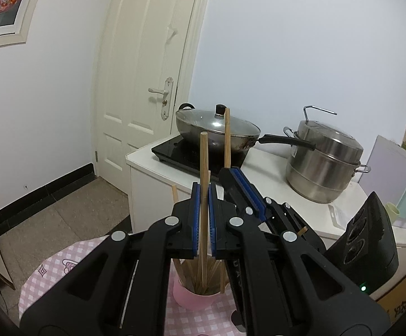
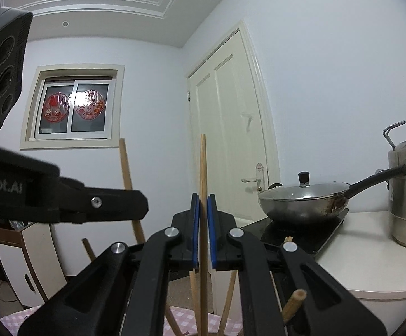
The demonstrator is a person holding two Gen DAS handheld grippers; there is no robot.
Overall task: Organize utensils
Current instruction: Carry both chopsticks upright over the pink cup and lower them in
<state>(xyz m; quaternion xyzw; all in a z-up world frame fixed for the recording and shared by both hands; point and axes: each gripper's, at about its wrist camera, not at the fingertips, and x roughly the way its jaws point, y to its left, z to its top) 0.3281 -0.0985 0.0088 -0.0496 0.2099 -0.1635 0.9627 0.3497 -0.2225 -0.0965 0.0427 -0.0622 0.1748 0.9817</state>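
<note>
My left gripper is shut on an upright wooden chopstick, whose lower end reaches into a pink cup holding several more chopsticks. The cup stands on a pink checked tablecloth. Just to the right, my right gripper grips a second chopstick that also rises over the cup. In the right wrist view, the right gripper is shut on that upright chopstick. The left gripper crosses at the left with its chopstick behind it. The cup is hidden there.
A white counter behind the table carries a black induction hob, a lidded wok with a long black handle, and a steel steamer pot. A cream door stands beyond. Tiled floor lies at the left.
</note>
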